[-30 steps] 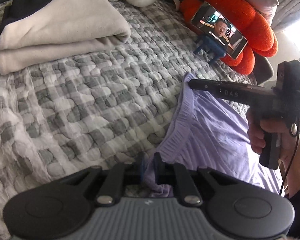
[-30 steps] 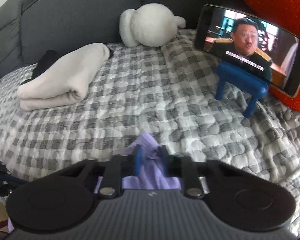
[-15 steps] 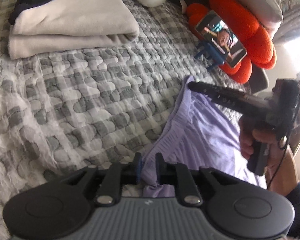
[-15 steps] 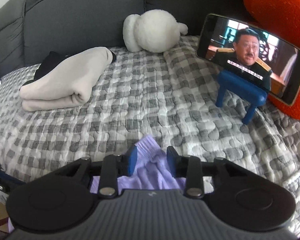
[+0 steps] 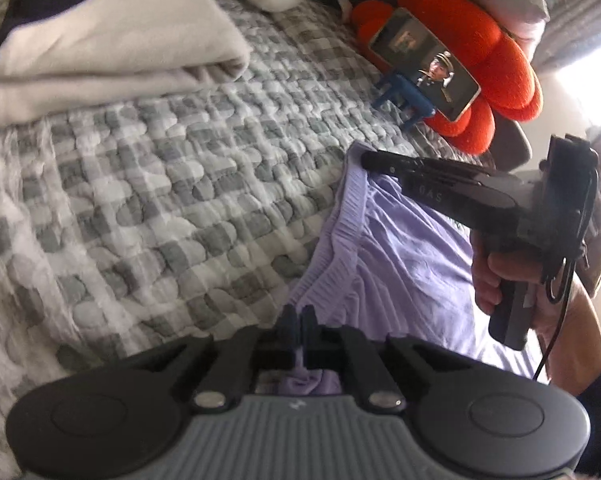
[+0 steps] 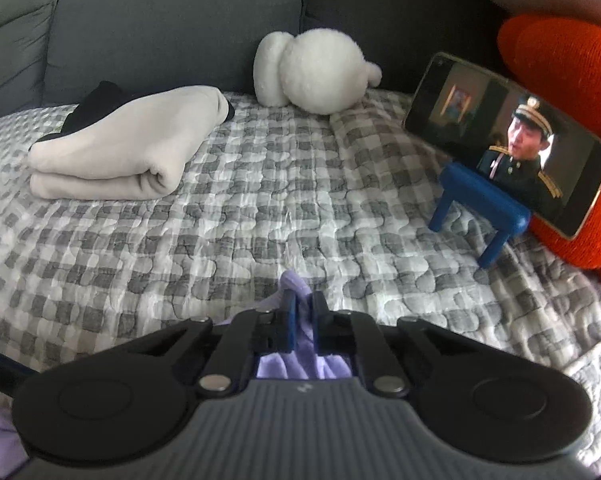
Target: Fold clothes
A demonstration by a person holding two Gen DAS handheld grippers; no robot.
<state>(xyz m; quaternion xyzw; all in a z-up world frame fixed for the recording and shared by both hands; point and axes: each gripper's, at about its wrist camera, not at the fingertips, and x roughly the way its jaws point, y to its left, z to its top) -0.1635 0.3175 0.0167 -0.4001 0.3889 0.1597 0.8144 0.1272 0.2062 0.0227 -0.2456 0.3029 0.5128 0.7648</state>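
The lilac garment (image 5: 404, 264) looks like a light, thin knit: soft, limp, apt to sag and wrinkle wherever it is not held, and not at all fragile. Its firmest part, by my judgement, is the ribbed elastic band (image 5: 340, 224) along its far edge, and the two ends of that band are the sensible places to take hold, since a pinch there should keep the edge taut between the hands. Nearest the camera, the left tongs (image 5: 299, 322) are pressed almost together, with a fold of the lilac cloth caught between them at the near end of the band. Past that, the cloth spreads over the near right part of the bed (image 5: 148, 208), which wears a grey-and-white checked quilt. At the far end of the band the right tongs (image 6: 301, 312), held by a hand (image 5: 512, 288), stand only a little apart and pinch a bunched corner of the same cloth. Whether the garment is being spread out or drawn over into a fold, the pictures do not settle. Farther back, toward the far left corner of the bed, lies a folded cream blanket (image 6: 120, 152) over something dark. A white plush toy (image 6: 312, 72) sits at the far edge, and a phone (image 6: 508, 140) on a blue stand (image 6: 484, 204) leans against an orange cushion (image 6: 568, 80) at the far right.
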